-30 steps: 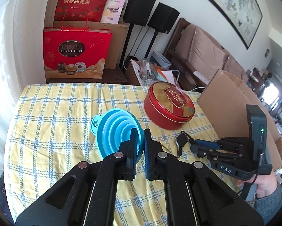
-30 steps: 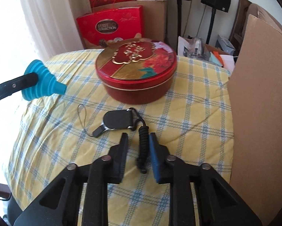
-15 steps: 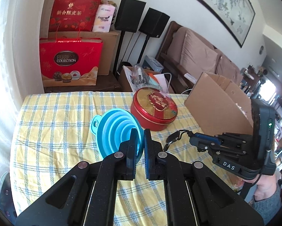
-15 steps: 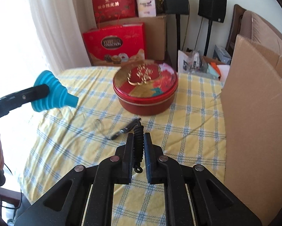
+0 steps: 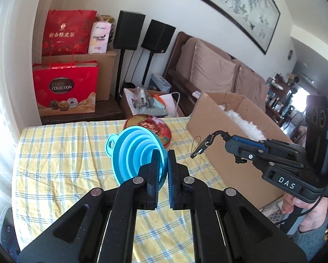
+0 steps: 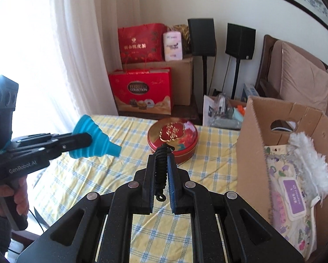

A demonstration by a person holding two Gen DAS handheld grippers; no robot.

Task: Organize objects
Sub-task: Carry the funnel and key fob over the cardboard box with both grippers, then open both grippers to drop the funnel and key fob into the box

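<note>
Left gripper (image 5: 163,153) clamped on the rim of a collapsible blue silicone funnel (image 5: 133,151), mid-frame above the yellow checked tablecloth (image 5: 60,153). Right gripper (image 6: 161,156) pinched shut on a black braided cord (image 6: 160,171); only the left view shows its dark key fob (image 5: 202,146) dangling right of centre. Only the right view reveals inside the open cardboard box (image 6: 251,144) at right: white fluffy duster (image 6: 308,160), floral pouch (image 6: 284,197); round red tin (image 6: 172,140) centre.

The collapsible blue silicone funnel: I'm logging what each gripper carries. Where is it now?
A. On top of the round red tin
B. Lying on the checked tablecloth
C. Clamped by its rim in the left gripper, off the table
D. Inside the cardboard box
C: the left gripper pinches the rim of the collapsible blue silicone funnel, which is held up above the checked tablecloth.
</note>
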